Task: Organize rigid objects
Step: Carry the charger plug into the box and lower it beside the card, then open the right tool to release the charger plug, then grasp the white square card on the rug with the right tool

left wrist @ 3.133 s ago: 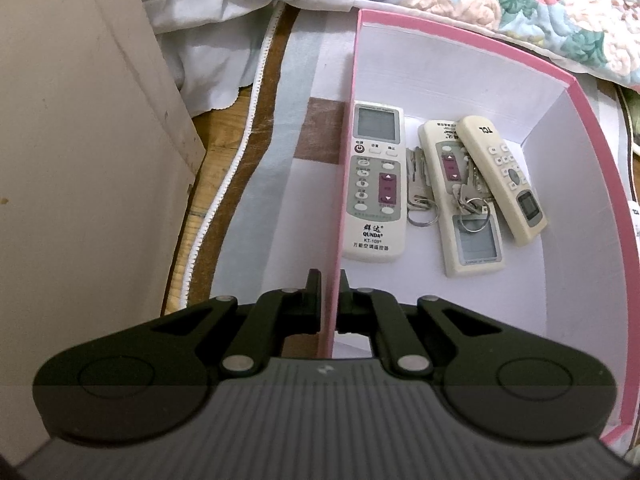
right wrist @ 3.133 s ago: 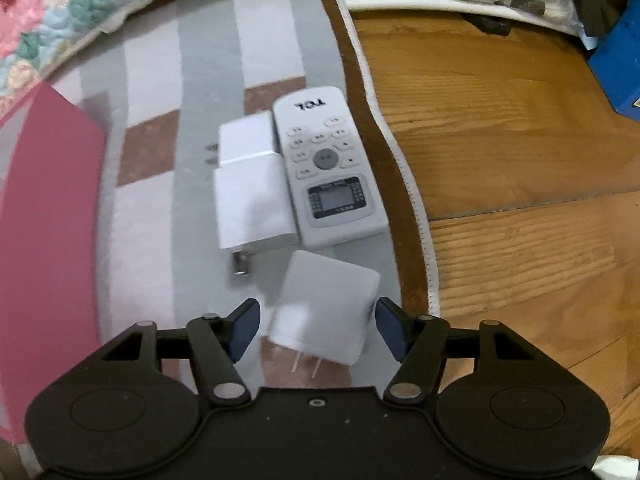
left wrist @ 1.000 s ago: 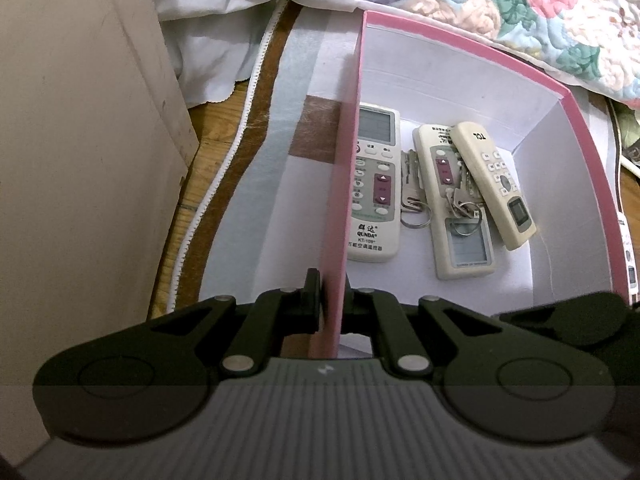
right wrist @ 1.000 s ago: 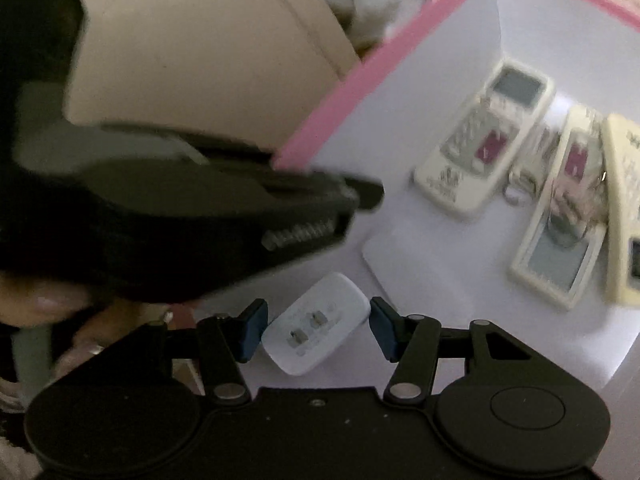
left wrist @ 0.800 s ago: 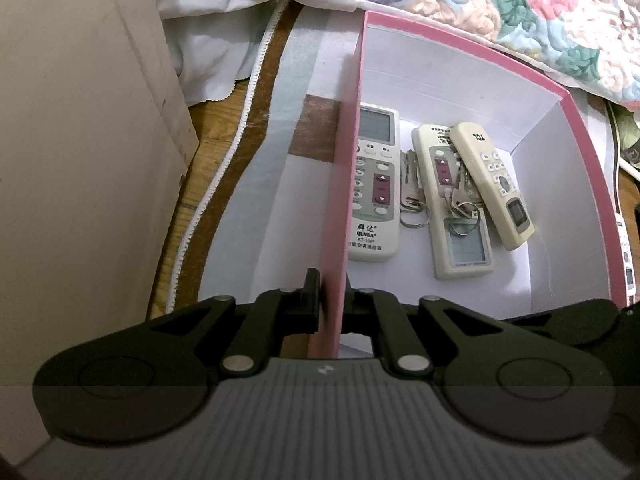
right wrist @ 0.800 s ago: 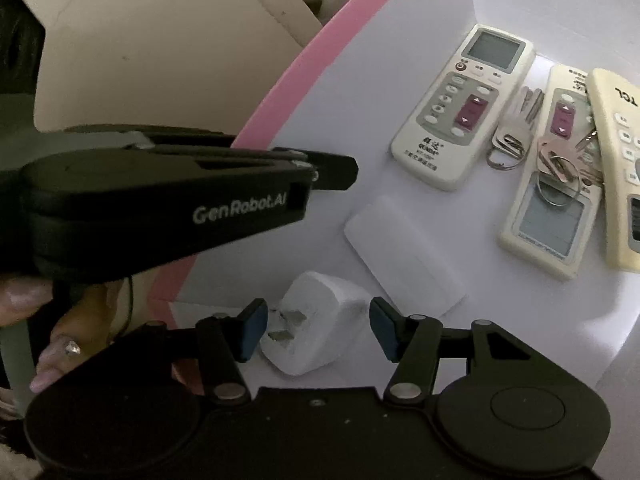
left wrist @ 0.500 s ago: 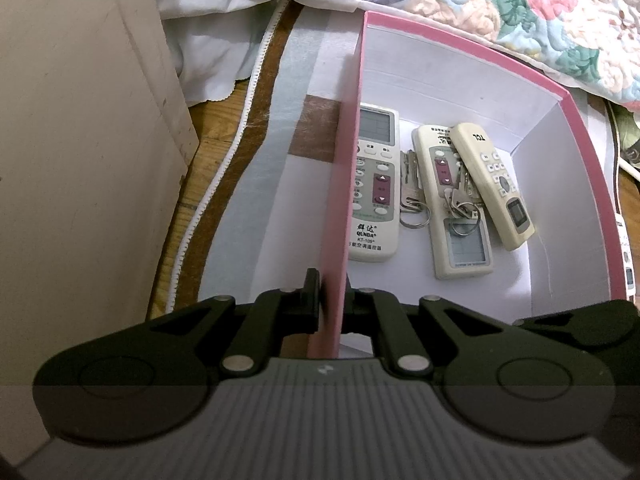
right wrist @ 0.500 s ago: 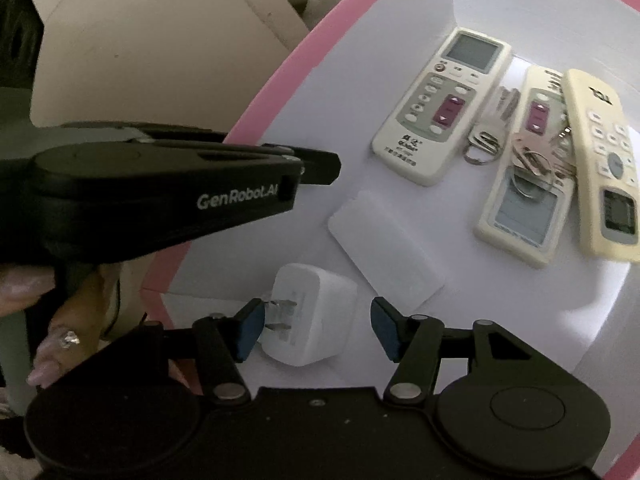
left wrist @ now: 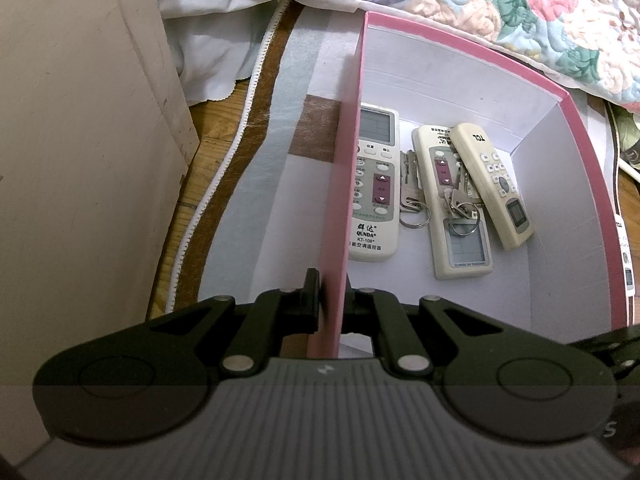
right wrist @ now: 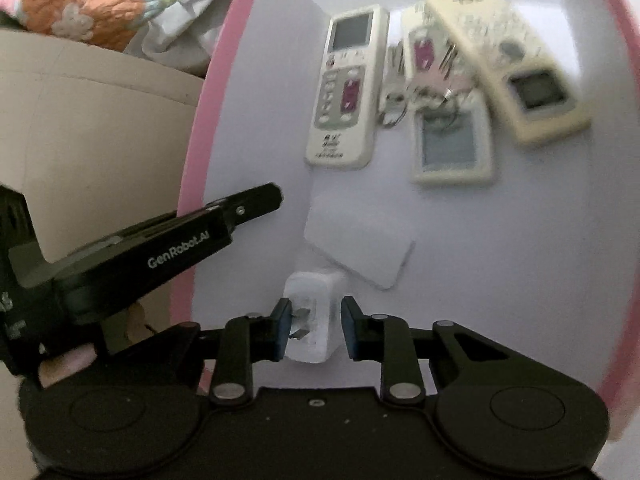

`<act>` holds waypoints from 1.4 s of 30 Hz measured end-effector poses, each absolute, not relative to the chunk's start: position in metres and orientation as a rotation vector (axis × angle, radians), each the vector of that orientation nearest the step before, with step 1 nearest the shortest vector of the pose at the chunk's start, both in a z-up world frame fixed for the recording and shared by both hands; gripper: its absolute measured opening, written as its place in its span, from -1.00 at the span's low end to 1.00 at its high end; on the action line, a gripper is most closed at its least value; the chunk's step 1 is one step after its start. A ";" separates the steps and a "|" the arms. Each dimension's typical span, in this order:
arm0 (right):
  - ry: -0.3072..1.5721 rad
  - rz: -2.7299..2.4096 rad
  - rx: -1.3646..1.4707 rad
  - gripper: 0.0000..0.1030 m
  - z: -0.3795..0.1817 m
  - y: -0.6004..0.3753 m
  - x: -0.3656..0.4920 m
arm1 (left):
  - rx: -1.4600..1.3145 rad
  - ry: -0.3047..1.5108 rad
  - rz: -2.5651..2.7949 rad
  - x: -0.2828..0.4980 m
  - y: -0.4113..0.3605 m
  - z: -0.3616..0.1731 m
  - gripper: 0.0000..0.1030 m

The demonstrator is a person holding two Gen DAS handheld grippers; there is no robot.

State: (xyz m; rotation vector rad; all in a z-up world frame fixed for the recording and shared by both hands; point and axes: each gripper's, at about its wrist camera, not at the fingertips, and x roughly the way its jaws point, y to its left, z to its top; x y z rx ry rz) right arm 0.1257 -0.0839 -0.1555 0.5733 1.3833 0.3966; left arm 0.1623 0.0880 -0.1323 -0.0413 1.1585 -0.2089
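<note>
My left gripper (left wrist: 332,300) is shut on the left wall of the pink box (left wrist: 348,168), which is white inside. In the box lie a white QUNDA remote (left wrist: 374,184), a second remote (left wrist: 456,216) with keys (left wrist: 460,202) on it, and a cream TCL remote (left wrist: 496,184). My right gripper (right wrist: 314,328) hovers inside the box, its jaws apart with a white plug charger (right wrist: 314,312) between them; its prongs are beside the left pad (right wrist: 282,328). A flat white charger (right wrist: 358,248) lies just beyond. The left gripper also shows in the right wrist view (right wrist: 248,204).
A beige cabinet (left wrist: 80,120) stands at the left. A striped rug (left wrist: 260,168) covers the wooden floor under the box. A floral quilt (left wrist: 520,12) hangs behind the box. Another remote's edge (left wrist: 624,256) shows outside the box's right wall.
My right gripper has carried the white plug charger from the rug into the box and lowered it near the flat charger. The jaws stand closer around it. The left gripper holds still.
</note>
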 end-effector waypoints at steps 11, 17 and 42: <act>1.397 0.344 0.379 -0.74 -0.165 -0.078 0.120 | -0.036 1.154 -0.208 0.161 0.088 -0.132 -0.86; 1.434 0.296 0.449 -0.68 -0.182 -0.070 0.114 | -0.035 1.153 -0.207 0.161 0.087 -0.131 -0.86; 0.559 0.324 0.049 0.95 -0.056 -0.161 0.023 | 0.000 1.172 -0.187 0.164 0.082 -0.131 -0.86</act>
